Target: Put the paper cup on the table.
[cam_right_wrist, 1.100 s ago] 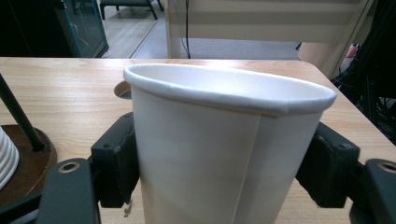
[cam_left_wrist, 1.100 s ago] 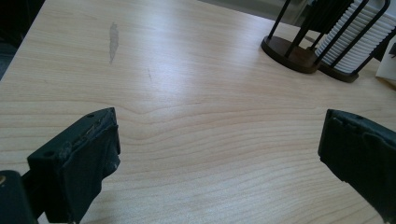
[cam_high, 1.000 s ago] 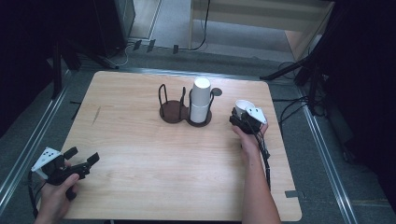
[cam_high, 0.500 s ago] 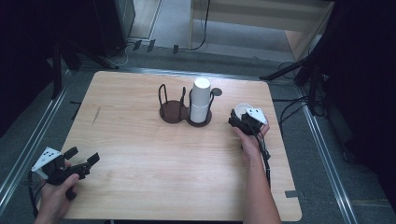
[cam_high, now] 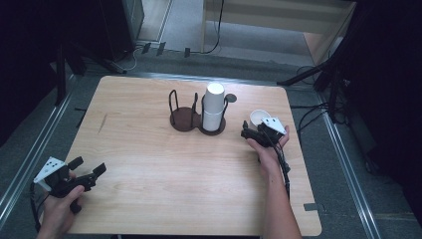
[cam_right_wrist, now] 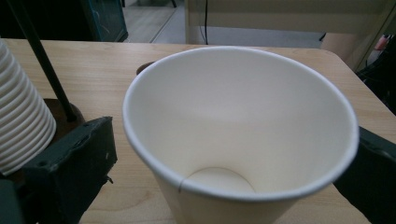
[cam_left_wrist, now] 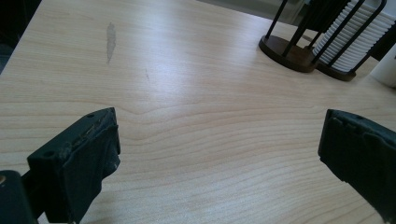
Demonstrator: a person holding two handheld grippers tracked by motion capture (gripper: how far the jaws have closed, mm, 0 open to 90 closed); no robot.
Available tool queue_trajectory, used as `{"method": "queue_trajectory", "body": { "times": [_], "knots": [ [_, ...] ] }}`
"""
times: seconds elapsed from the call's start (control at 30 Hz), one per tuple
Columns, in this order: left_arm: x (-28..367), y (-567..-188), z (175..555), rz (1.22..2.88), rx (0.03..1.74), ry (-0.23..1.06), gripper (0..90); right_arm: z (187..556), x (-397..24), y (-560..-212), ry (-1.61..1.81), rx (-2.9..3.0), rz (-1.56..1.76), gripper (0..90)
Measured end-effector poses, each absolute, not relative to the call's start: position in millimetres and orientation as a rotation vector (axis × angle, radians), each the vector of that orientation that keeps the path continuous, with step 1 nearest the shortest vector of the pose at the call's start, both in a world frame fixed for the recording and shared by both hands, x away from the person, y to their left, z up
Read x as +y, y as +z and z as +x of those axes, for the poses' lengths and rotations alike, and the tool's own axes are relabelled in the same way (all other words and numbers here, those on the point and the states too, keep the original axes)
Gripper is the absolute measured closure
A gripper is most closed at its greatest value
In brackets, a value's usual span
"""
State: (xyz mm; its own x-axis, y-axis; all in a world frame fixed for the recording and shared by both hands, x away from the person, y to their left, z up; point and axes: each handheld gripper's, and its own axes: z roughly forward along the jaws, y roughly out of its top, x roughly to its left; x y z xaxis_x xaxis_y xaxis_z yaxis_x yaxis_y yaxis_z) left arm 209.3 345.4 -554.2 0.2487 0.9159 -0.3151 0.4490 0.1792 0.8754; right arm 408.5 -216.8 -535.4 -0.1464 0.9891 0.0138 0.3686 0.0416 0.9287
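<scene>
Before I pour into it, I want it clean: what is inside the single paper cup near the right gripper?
Nothing: the paper cup stands upright with bare white walls and a clean bottom. The table beneath it is covered.

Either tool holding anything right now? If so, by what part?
Nothing is held. The right tool has just opened; the cup stands upright between its jaws, with a gap on the left side. The left tool is open over bare table.
</scene>
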Motion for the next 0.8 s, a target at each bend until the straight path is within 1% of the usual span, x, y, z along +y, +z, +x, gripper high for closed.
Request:
{"method": "queue_trajectory", "body": {
  "times": [0.27, 0.8],
  "knots": [
    [345.1, -554.1, 209.3, 1.44, 1.368, 0.546, 0.0, 396.2, -224.6, -533.1, 1.137, 1.606, 1.384, 0.0],
    [345.2, -554.2, 209.4, 1.439, 1.367, 0.544, 0.0, 365.3, -230.5, -513.1, 1.229, 1.616, 1.323, 0.0]
  ]
}}
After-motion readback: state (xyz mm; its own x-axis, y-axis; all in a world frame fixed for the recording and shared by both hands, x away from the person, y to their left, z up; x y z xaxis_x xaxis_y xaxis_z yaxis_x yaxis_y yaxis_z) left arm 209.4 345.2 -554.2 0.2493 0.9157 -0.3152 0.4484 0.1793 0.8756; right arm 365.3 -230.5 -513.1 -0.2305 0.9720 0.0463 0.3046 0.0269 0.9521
